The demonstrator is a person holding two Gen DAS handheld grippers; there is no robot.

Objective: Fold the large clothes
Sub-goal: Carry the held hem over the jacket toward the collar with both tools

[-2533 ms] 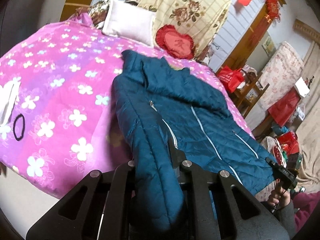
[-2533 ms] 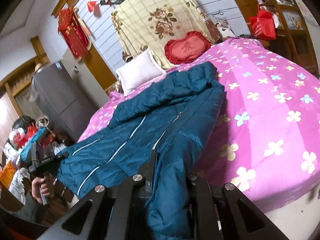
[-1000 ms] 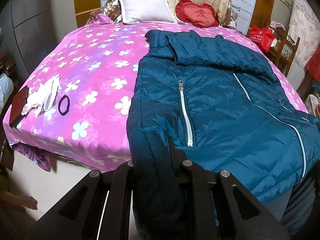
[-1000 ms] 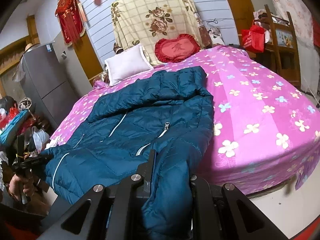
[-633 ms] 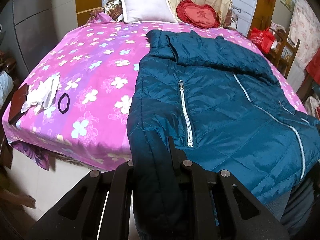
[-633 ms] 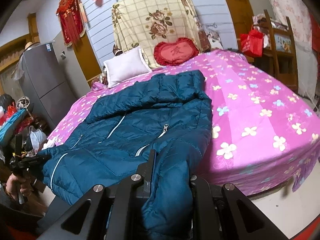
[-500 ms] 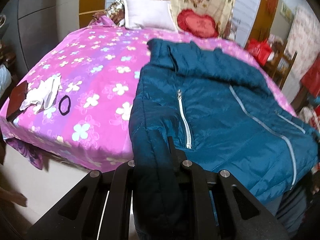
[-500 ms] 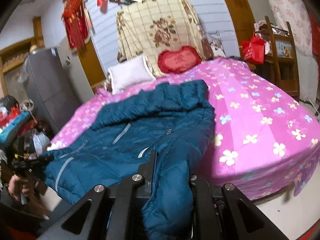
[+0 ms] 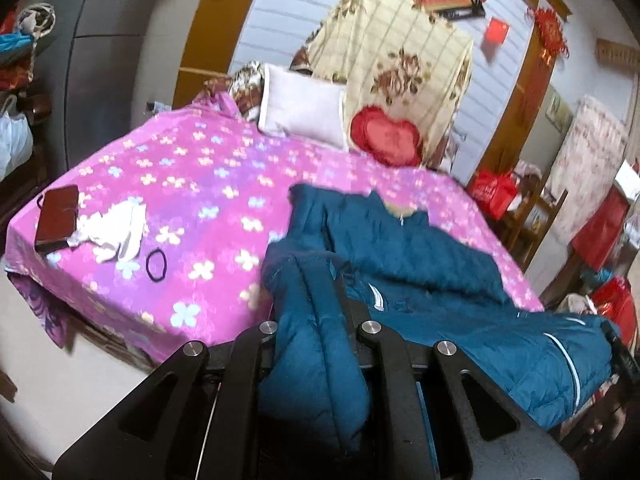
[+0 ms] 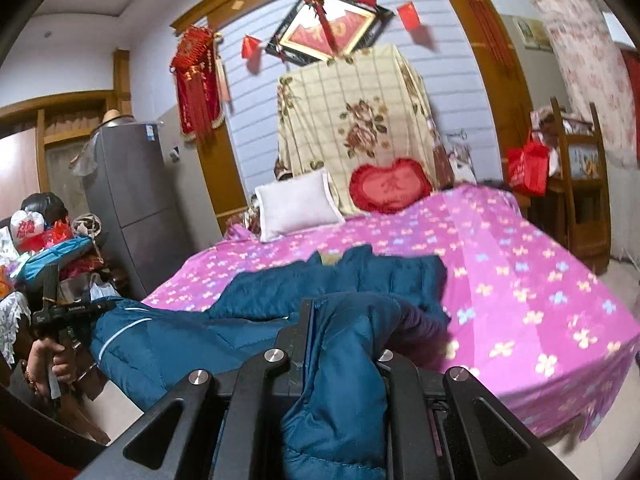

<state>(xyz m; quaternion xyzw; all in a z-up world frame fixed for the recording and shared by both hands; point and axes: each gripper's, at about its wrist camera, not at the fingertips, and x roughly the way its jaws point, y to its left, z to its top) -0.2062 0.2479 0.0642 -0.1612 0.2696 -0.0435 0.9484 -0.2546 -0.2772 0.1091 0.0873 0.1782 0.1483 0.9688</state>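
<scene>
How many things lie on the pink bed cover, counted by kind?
Blue padded jacket: 1
White pillow: 1
Red heart cushion: 1
Brown wallet: 1
White cloth: 1
Black hair tie: 1
Total: 6

A bed (image 9: 208,184) with pink flowered cover is seen ahead of the jaws; a blue jacket (image 9: 420,256), white cloth (image 9: 116,232), hair tie (image 9: 156,265), wallet (image 9: 56,218) and pillows (image 9: 304,118) are laid on it.
</scene>
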